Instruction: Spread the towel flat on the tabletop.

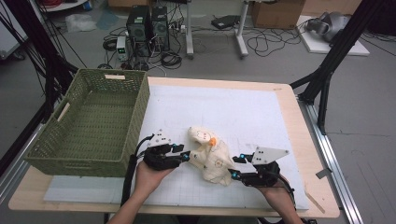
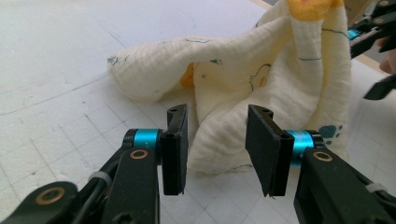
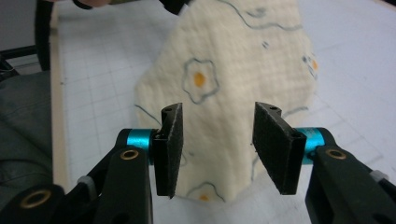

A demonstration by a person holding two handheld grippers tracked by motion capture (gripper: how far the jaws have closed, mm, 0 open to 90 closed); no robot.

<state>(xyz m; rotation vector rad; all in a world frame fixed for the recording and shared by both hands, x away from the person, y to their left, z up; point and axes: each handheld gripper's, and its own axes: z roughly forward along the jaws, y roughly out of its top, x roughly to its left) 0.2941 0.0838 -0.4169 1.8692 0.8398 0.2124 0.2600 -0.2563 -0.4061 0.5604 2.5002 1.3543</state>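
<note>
Two hand-held grippers flank your cloth [image 1: 211, 156] on the desk [image 1: 299, 140]: left hand-held gripper [image 2: 216, 140] and right hand-held gripper [image 3: 217, 144] both gape, pads off the fabric; its far folds stay hidden.

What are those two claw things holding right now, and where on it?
Nothing is gripped. The left gripper has a fold of the cream cloth between its open jaws, pads not pressing. The right gripper stands open over the cloth's near edge.
</note>
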